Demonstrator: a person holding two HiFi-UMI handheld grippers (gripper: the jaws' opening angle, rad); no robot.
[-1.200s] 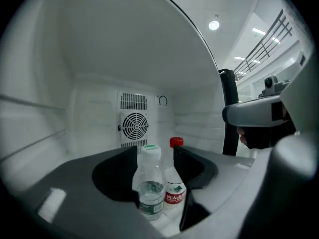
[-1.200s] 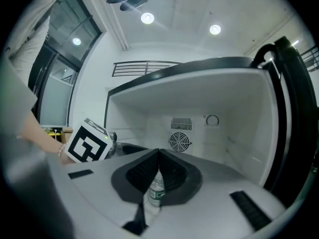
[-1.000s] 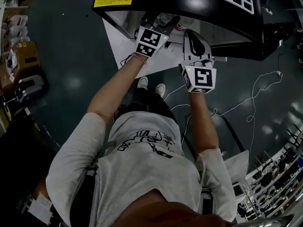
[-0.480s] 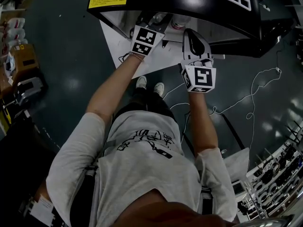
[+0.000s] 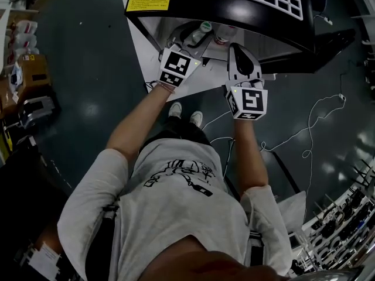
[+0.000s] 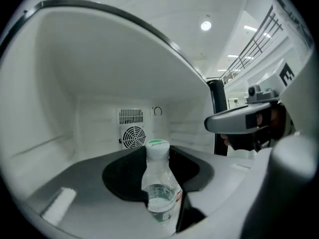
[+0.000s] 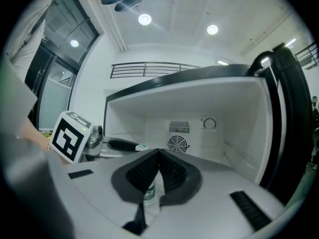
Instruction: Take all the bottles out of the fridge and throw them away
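Since the jaws of your left gripper [image 6: 158, 171] have just been closing, they pinch the bottle [image 6: 160, 198] by its body, a little water low inside; you are at the taking-out step, so draw it clear of the fridge [image 6: 75, 108] and find a bin, none in view; your right gripper [image 7: 158, 156] is pressed shut on nothing; another bottle [image 7: 149, 195] waits under its jaws.

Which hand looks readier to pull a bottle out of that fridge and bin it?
Left. The left gripper has just closed its jaws on a water bottle inside the fridge, so it only needs withdrawing. The right gripper is shut and holds nothing.
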